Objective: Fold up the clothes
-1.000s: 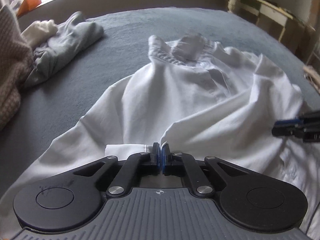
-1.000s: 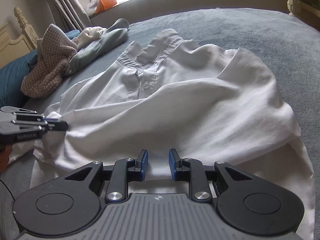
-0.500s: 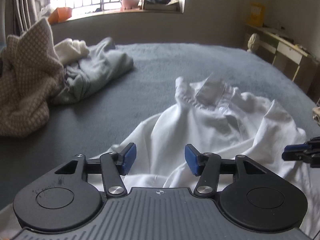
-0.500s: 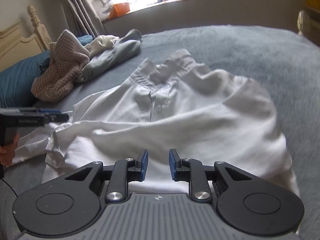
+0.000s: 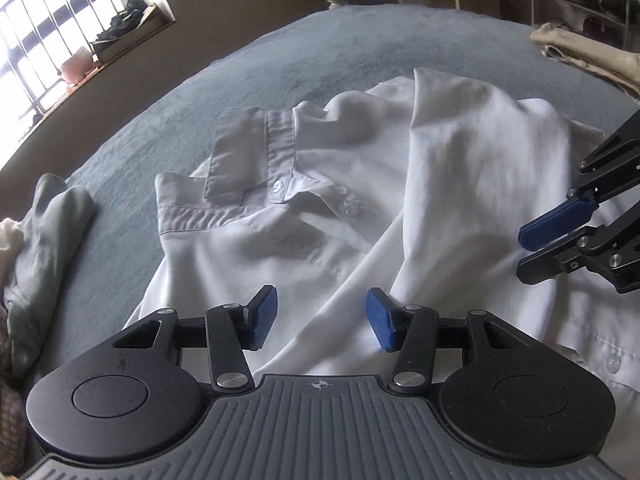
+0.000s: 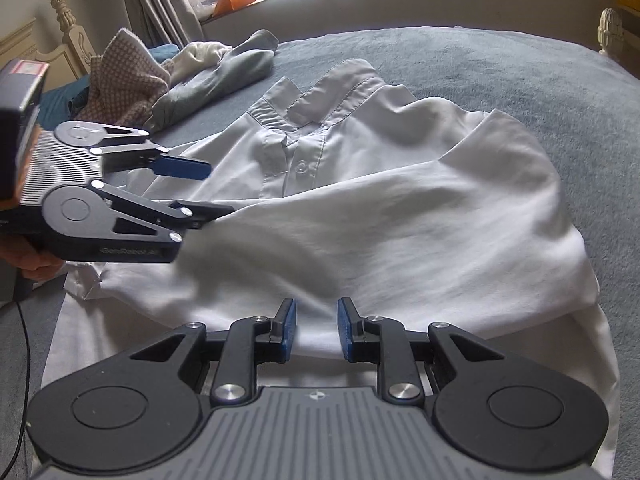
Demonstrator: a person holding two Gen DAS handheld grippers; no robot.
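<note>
Left gripper (image 5: 321, 319) at 6 o'clock, fingers spread wide, empty, over white button-up shirt (image 5: 360, 216) rumpled on grey bedspread (image 5: 280, 64). Right gripper (image 6: 317, 330) at 6 o'clock, fingers parted, empty, over shirt's folded-over part.

A wide bed with a blue-grey plush cover (image 6: 500, 64) carried everything. A white button-up collared shirt (image 6: 400, 208) lay rumpled across its middle, collar toward the window, one side folded over the front. Beyond the collar lay a crumpled grey-green garment (image 6: 224, 76), touching a cream cloth (image 6: 200, 54) and a pink-and-white checked knit (image 6: 124, 76). At the far edge rested a folded beige fabric (image 5: 588, 54).
</note>
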